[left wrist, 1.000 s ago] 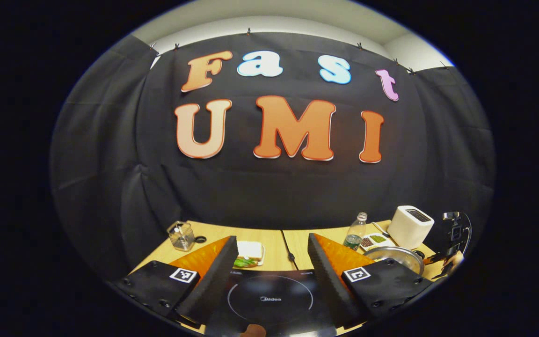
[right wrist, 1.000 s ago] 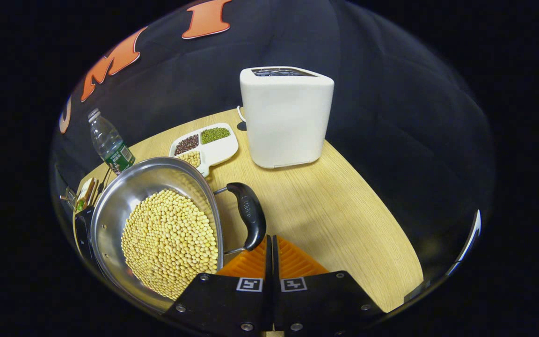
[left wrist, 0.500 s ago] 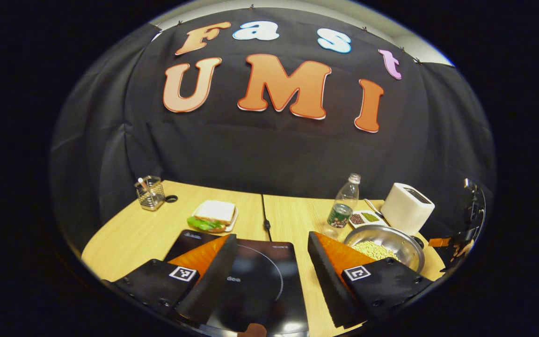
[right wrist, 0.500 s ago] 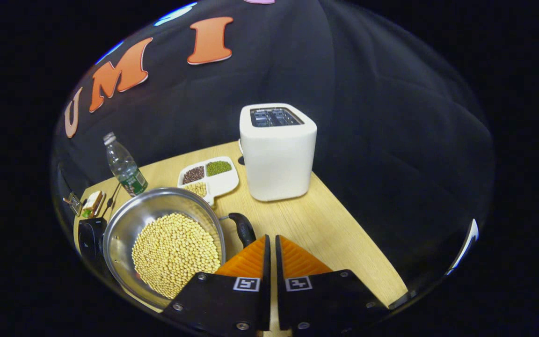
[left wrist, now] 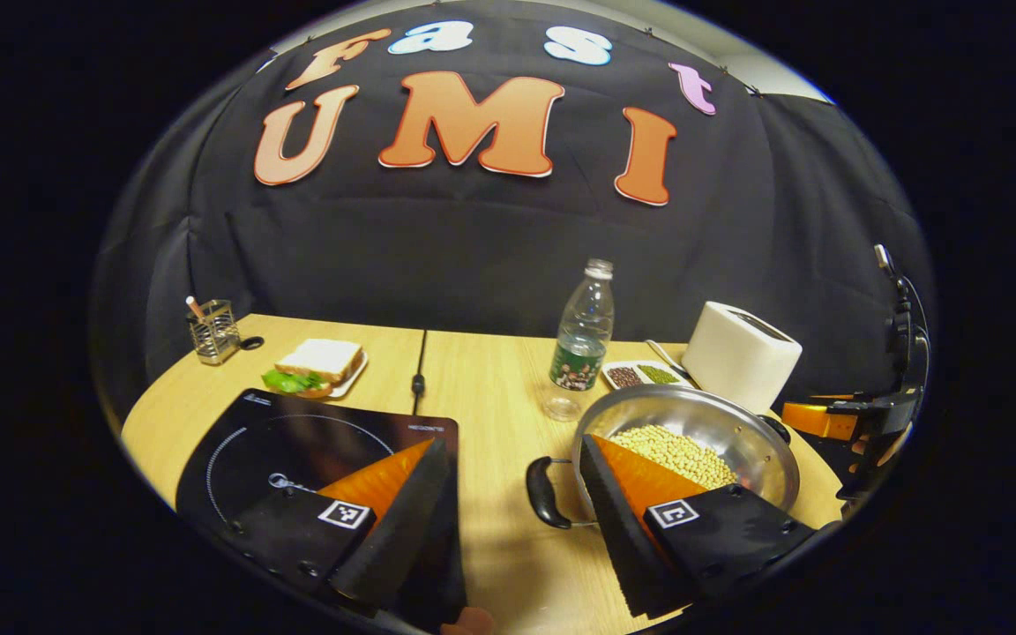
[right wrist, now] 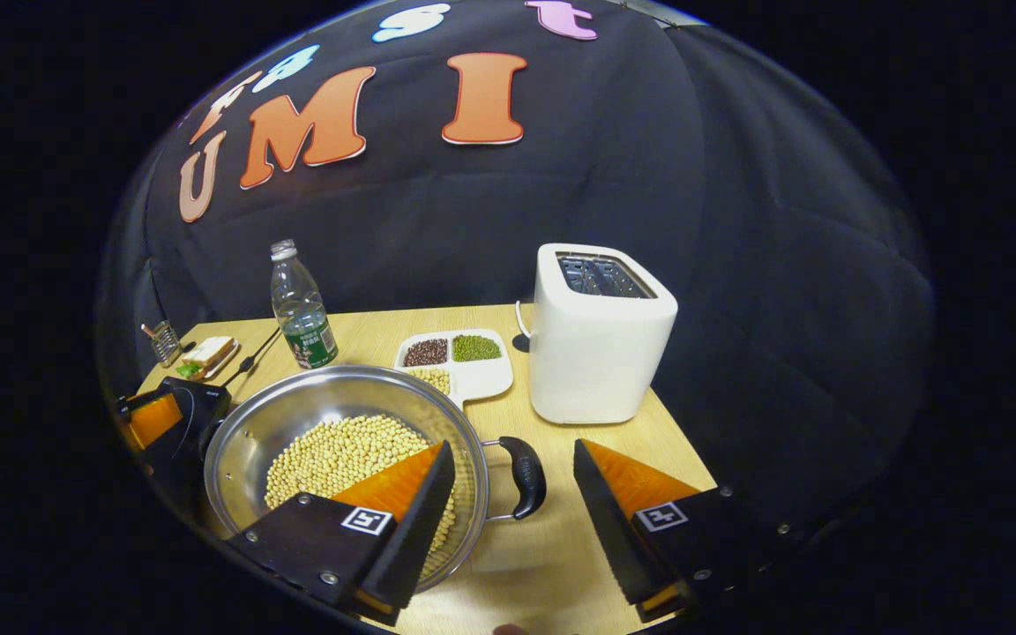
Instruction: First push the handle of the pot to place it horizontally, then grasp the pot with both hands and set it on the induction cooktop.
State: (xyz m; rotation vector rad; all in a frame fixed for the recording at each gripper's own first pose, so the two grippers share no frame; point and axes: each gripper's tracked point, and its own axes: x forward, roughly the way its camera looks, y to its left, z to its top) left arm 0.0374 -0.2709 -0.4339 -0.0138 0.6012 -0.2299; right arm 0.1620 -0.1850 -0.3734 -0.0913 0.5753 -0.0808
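on the right half of the wooden table (right wrist: 614, 441) sits the steel pot (right wrist: 296, 414), full of pale beans (right wrist: 332, 450), with the induction cooktop (left wrist: 296, 441) well off to its left. each of its two side handles faces one gripper. from the right gripper (right wrist: 512, 507), fingers spread wide and holding nothing, the right-hand handle (right wrist: 526, 476) lies just ahead between the fingers, a little toward the inner one, its grip running crosswise to the gripper's reach. from the left gripper (left wrist: 517, 511), also spread wide and empty, the left-hand handle (left wrist: 541, 494) sits between the fingers, close by the finger nearer the pot, which overlaps the pot's rim in that view. so each hand is nearest its own handle, and the two handles look to line up across the pot. i'd judge the pushing done and the two-handed grasp next: each gripper slides forward, then closes over its handle.
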